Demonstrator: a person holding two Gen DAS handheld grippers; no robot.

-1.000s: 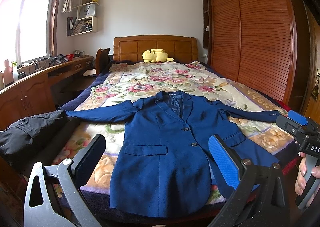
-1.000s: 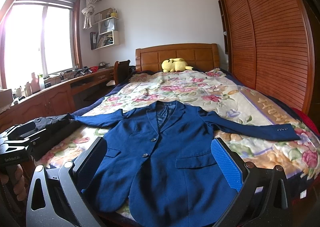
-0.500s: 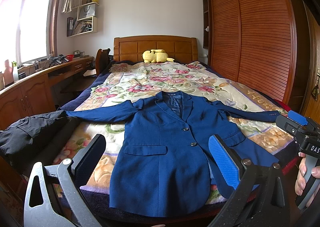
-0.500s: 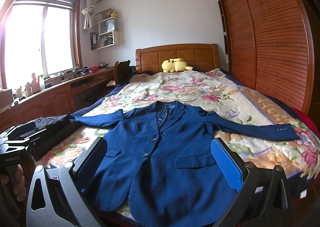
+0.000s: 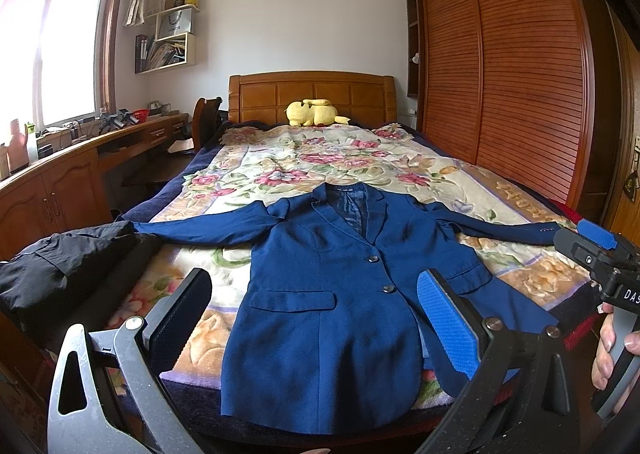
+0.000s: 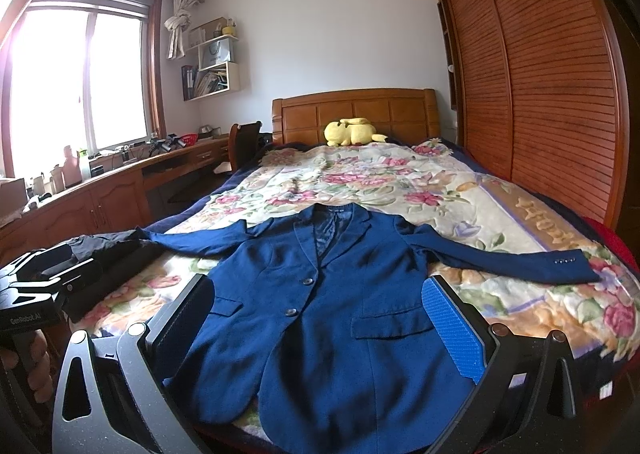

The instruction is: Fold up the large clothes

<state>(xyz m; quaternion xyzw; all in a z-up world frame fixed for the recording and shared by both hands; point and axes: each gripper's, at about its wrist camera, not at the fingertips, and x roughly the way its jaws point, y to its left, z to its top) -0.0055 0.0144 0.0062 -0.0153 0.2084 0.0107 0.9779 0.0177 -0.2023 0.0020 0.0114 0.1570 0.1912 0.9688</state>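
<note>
A navy blue blazer (image 5: 332, 294) lies flat and face up on the bed, buttoned, with both sleeves spread out sideways; it also shows in the right wrist view (image 6: 320, 306). My left gripper (image 5: 314, 318) is open and empty, held above the blazer's hem at the foot of the bed. My right gripper (image 6: 316, 318) is open and empty too, over the lower front of the blazer. The right gripper's body shows at the right edge of the left wrist view (image 5: 600, 258). The left gripper's body shows at the left edge of the right wrist view (image 6: 44, 294).
A floral blanket (image 5: 320, 157) covers the bed. A black garment (image 5: 60, 270) lies at the bed's left edge. A yellow plush toy (image 5: 314, 112) sits by the headboard. A wooden desk (image 5: 60, 165) runs along the left wall, and a slatted wardrobe (image 5: 520, 85) stands on the right.
</note>
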